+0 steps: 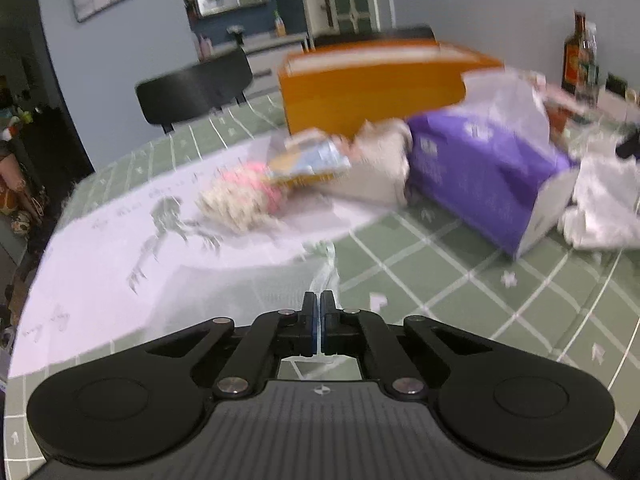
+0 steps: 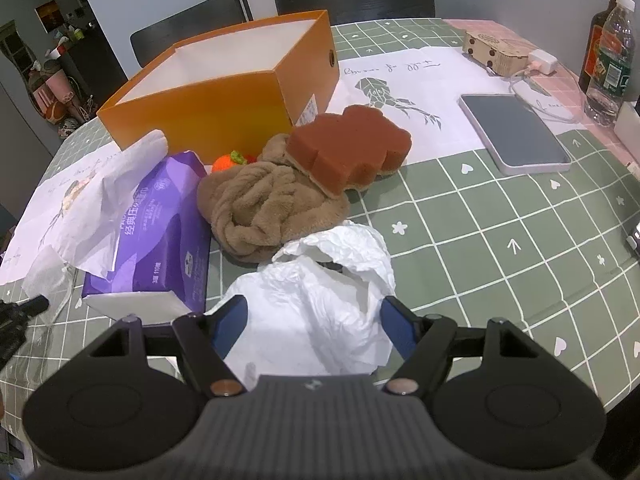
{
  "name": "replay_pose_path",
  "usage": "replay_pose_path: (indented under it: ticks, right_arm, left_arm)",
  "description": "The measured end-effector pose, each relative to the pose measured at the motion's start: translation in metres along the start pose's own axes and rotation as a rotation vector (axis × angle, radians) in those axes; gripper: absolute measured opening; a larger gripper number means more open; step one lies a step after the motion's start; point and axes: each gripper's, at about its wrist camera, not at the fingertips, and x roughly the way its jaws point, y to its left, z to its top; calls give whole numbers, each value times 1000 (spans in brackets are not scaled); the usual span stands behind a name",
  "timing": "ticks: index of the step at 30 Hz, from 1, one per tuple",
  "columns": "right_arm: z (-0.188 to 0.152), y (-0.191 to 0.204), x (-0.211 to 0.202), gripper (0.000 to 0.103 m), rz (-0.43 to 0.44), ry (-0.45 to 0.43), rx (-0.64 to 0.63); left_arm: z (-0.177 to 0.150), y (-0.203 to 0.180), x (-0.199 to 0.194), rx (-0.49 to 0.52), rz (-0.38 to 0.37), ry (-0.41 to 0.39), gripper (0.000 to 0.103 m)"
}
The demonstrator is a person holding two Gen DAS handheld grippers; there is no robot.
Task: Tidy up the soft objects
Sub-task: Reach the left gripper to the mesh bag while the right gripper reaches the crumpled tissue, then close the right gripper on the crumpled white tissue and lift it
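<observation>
Left tongs [image 1: 319,312]: pinched shut on a thin white gauzy sheet [image 1: 256,280] at the near edge of the green checked desk [image 1: 460,280].
Right tongs [image 2: 312,320]: spread wide around crumpled white tissue paper [image 2: 320,304], pads apparently not pressing.
Orange cardboard box [image 2: 224,100]: open, apparently empty, beyond the pile.
Risk, gauze: could drag the blurred pink-and-cream fluffy toy [image 1: 244,196] if lifted.
Risk, tissue: may tear or slip.
Hidden: small orange knitted piece [image 2: 224,162] mostly behind the brown towel [image 2: 268,204]; left view motion-blurred.

Soft indoor light; left view motion-blurred, right sharp, fisheye-bent edges.
</observation>
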Motion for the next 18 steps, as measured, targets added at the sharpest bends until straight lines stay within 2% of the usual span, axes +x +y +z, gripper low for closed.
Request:
replay_pose_path:
  ticks: [9,12,14,18]
  right_arm:
    - [0,3,-1,73,8,3,-5]
    - [-2,3,1,75,10,15,-4]
    - [-3,4,4,82,11,30,-11]
    - [-7,7,12,83,-8,55,-42]
  left_arm:
    - [26,29,-39,-104,2,-120,1]
    - [33,35,-49,-135,-18,-147,1]
    - [38,35,-55,-134,-31,-161,1]
    - [43,30,-60,-115,-50,-175,1]
